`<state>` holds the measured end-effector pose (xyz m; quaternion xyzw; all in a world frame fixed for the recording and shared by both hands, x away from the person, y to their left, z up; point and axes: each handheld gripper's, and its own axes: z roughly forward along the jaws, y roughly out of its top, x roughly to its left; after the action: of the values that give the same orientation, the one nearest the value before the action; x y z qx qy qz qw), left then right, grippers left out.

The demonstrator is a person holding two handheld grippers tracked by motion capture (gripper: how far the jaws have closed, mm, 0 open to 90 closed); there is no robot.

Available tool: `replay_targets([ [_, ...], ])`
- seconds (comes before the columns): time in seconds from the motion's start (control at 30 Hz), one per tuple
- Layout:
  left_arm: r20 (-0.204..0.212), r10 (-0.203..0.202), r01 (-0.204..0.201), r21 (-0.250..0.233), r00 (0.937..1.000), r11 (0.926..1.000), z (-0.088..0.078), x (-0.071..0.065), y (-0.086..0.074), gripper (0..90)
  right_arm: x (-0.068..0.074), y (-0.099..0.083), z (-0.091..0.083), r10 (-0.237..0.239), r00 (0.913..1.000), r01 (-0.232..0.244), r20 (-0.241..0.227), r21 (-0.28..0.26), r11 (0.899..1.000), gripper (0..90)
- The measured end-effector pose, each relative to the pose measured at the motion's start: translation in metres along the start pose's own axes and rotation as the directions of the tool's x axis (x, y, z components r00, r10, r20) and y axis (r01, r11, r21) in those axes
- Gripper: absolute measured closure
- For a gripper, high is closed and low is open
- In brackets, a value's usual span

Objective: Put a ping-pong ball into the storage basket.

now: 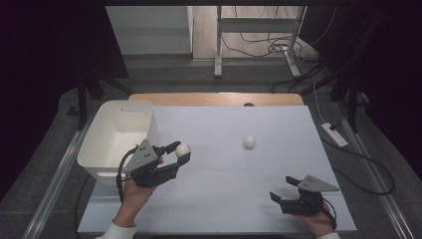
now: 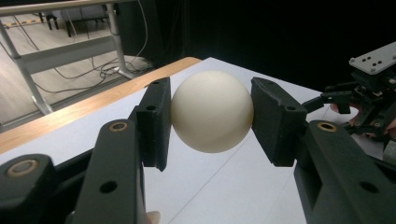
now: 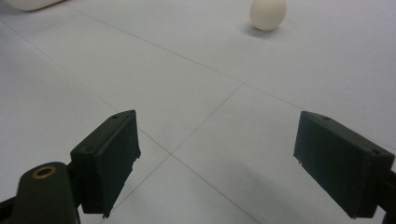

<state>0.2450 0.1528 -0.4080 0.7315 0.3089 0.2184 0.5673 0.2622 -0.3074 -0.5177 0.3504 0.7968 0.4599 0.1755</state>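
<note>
My left gripper (image 1: 180,150) is shut on a cream-white ball (image 1: 182,150), held above the table just right of the white bin (image 1: 104,149). In the left gripper view the ball (image 2: 212,111) sits squeezed between both black pads (image 2: 156,119). A second cream-white ball (image 1: 249,142) lies loose on the white table top, right of centre; in the right gripper view that ball (image 3: 267,14) rests far ahead. My right gripper (image 1: 283,189) stays low near the table's front right, jaws open with nothing between them, as the right gripper view (image 3: 217,163) confirms.
The white rectangular bin stands at the table's left edge, its inside bare where visible. A wooden strip (image 1: 216,98) borders the far edge. Desk legs and cables (image 1: 259,45) lie on the floor beyond. A cable and white box (image 1: 334,134) run along the right.
</note>
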Motion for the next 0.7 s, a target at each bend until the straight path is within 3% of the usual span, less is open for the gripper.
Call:
replay_targets([
  [0.7,-0.071,-0.017,0.015,-0.029,0.9973,0.9995,-0.015,0.015,0.001,50.9,0.0,0.0,0.0,-0.001,1.0,0.001,0.0,0.001,1.0,14.0],
])
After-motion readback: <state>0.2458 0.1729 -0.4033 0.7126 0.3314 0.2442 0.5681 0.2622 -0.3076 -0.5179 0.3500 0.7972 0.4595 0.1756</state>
